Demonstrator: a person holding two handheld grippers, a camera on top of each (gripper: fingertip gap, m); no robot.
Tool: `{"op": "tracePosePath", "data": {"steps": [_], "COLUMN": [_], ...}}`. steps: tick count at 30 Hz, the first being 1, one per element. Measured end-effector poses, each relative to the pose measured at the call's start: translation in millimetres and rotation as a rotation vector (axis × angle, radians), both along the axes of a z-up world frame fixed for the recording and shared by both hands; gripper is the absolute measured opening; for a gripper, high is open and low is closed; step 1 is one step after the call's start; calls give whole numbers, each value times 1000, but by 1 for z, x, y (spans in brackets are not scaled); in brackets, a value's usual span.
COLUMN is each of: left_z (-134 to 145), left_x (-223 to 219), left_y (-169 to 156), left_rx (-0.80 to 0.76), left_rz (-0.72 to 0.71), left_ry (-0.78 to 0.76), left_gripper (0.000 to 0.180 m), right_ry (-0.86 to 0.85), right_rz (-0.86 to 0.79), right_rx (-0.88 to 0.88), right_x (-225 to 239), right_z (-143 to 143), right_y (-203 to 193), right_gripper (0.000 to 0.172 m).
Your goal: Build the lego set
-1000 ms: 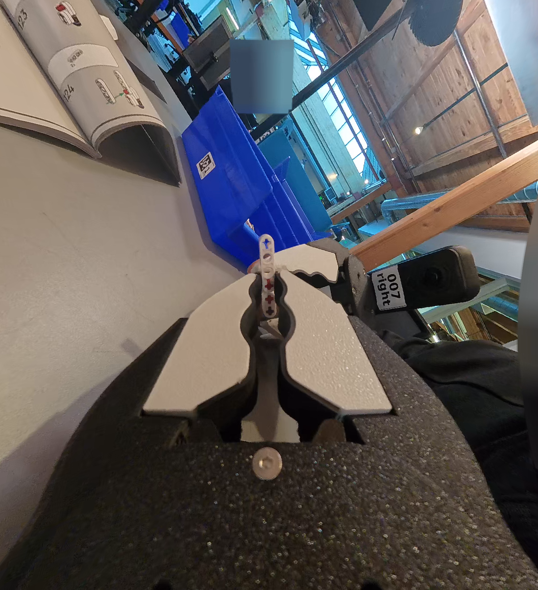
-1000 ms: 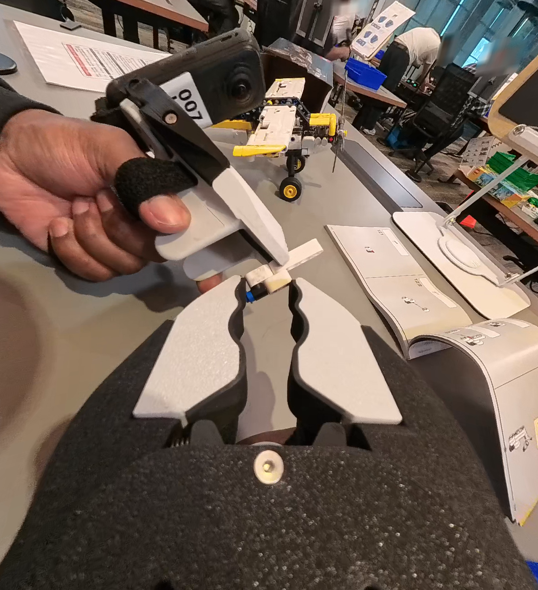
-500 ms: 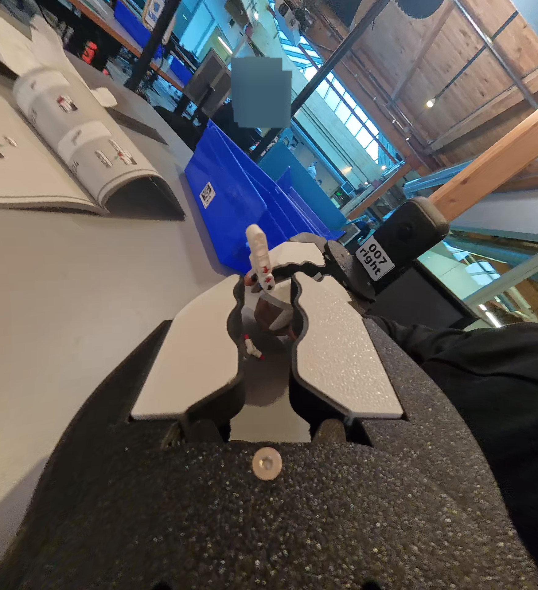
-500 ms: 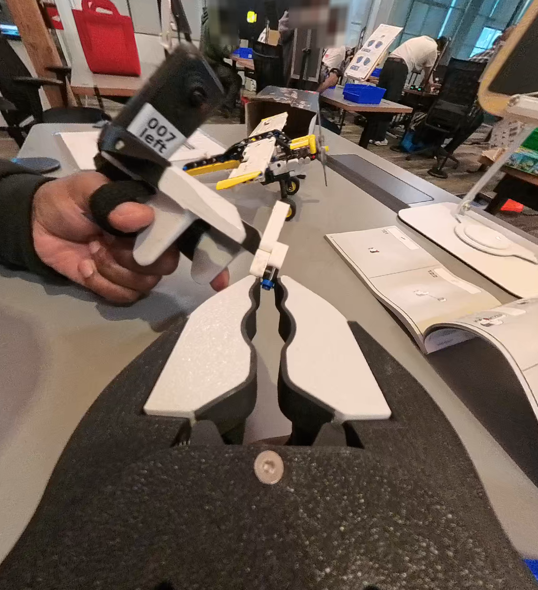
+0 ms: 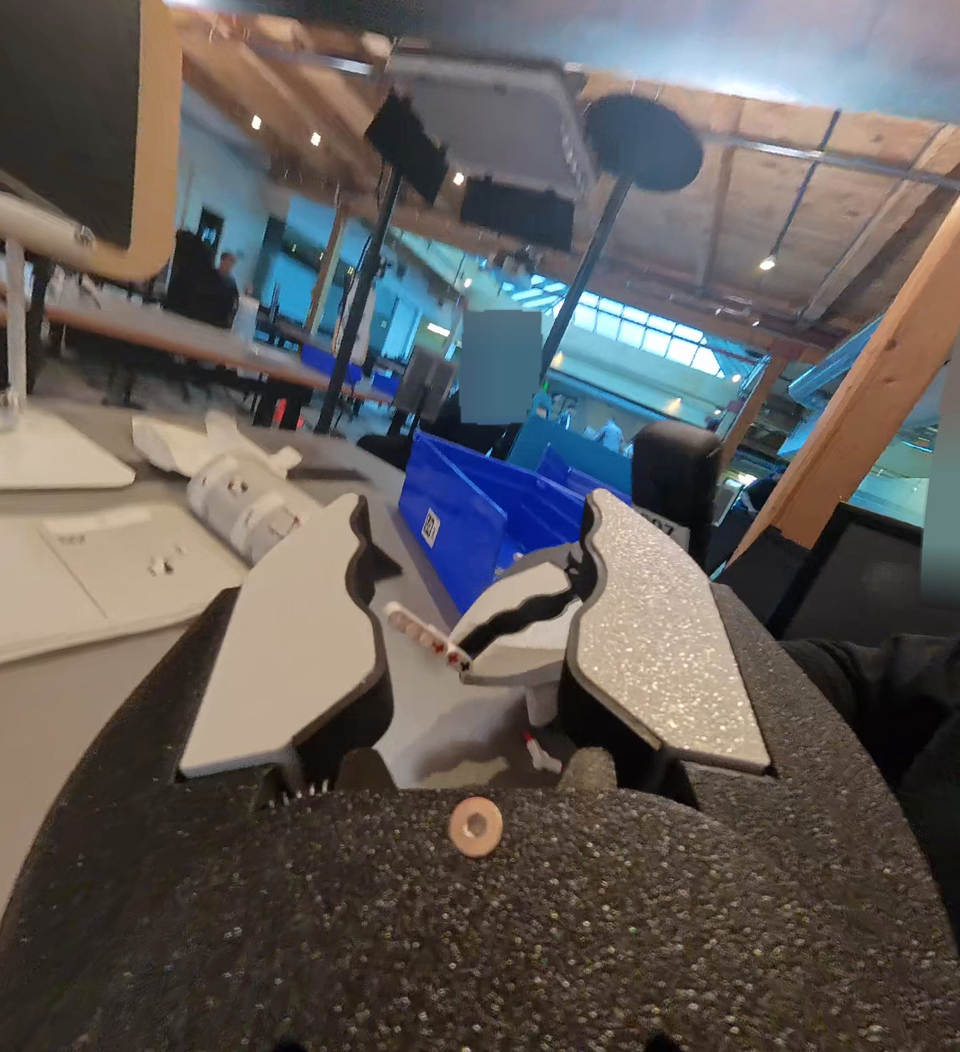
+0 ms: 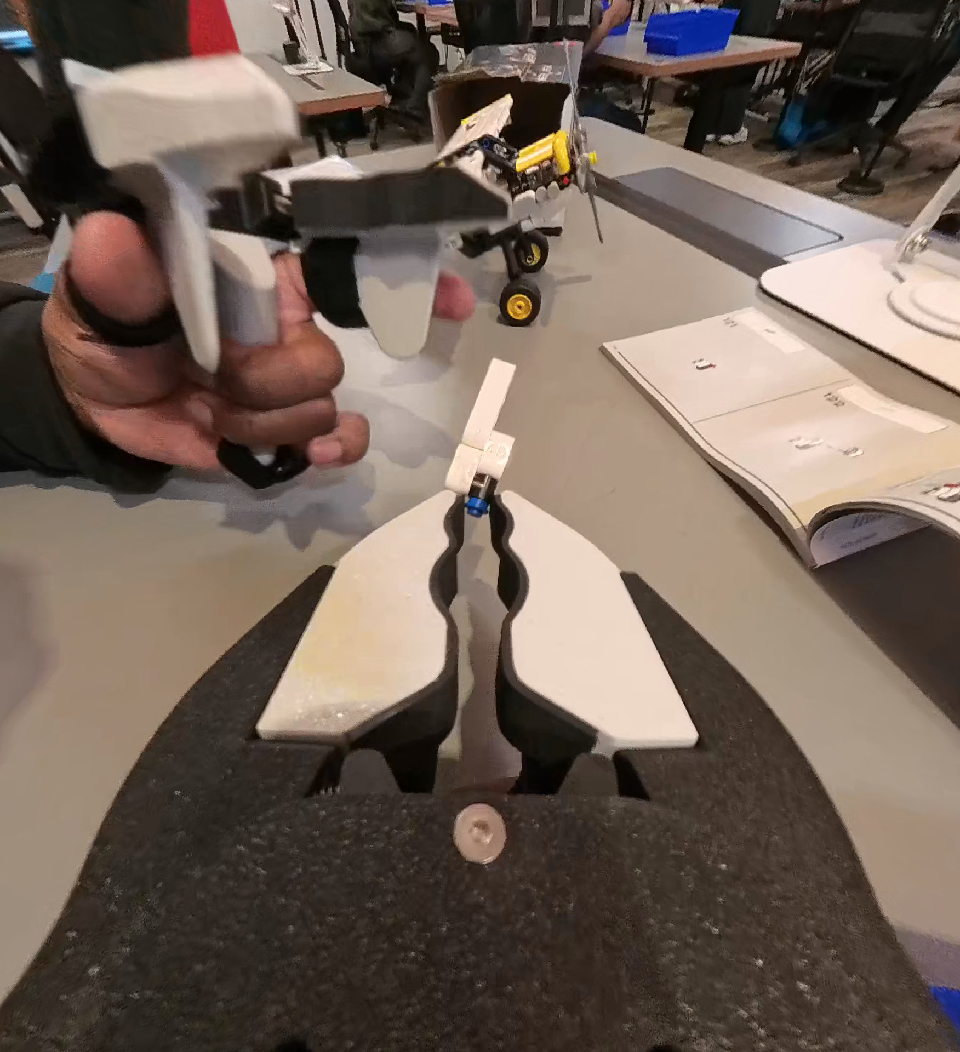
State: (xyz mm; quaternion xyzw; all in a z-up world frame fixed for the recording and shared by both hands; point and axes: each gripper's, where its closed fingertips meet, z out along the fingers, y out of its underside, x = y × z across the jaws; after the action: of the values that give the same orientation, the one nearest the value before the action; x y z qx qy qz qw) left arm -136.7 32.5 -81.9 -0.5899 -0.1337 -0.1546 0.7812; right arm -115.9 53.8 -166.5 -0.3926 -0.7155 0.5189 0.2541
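Right gripper (image 6: 476,501) pinching small white brick assembly (image 6: 483,438) by its blue pin (image 6: 476,505), jaws narrow, both pads pressing on pin. Assembly sticking up and forward from fingertips, hanging above grey table (image 6: 608,512), long white beam tilting slightly right. Same assembly showing in left wrist view as white holed beam (image 5: 421,629) with red marks, poking out leftward from right gripper's closed tips.

Left gripper (image 5: 475,512) standing with jaws wide, holding nothing, pads clear of assembly; assembly beam lying low between its two fingers, touching neither. In right wrist view, left gripper (image 6: 386,250) hovering up and left of assembly, blurred, gripped by a hand (image 6: 193,364) in dark sleeve, well apart from assembly.

Yellow-and-white brick plane model (image 6: 523,176) sitting on table beyond assembly. Open instruction booklet (image 6: 779,415) lying right of assembly, pages curling at near edge. White lamp base (image 6: 887,307) sitting beyond booklet. Blue bin (image 5: 466,529) sitting just behind assembly in left wrist view. Small loose white-red piece (image 5: 537,754) lying on table below assembly.
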Motion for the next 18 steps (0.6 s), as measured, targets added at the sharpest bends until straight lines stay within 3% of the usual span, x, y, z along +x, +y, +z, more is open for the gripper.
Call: {"op": "tracePosePath", "data": {"steps": [2,5,8,12,18], "left_z": [7,23,31,7,-55], "left_x": [4,11,0,-13,-24], "left_y": [-1,-2,2,24,36], "left_rx": [45,124,161,19,-333], "left_rz": [-18,-43,54,55,147], "left_ry": [35,79,84,-27,-130], "left_gripper": [65,41,38,65,51], "right_ry": [-21,-43,-50,-65,-49], "right_rz": [-10,-25,-40,-83,-156], "right_rx": [-10,3,22,29,18], "right_x": [-1,-2,-2,-4,-7], "right_z": [-3,-7,-9,-12,-8], "right_y": [2,5,7,12,22], "right_gripper": [8,8,8,8,8]}}
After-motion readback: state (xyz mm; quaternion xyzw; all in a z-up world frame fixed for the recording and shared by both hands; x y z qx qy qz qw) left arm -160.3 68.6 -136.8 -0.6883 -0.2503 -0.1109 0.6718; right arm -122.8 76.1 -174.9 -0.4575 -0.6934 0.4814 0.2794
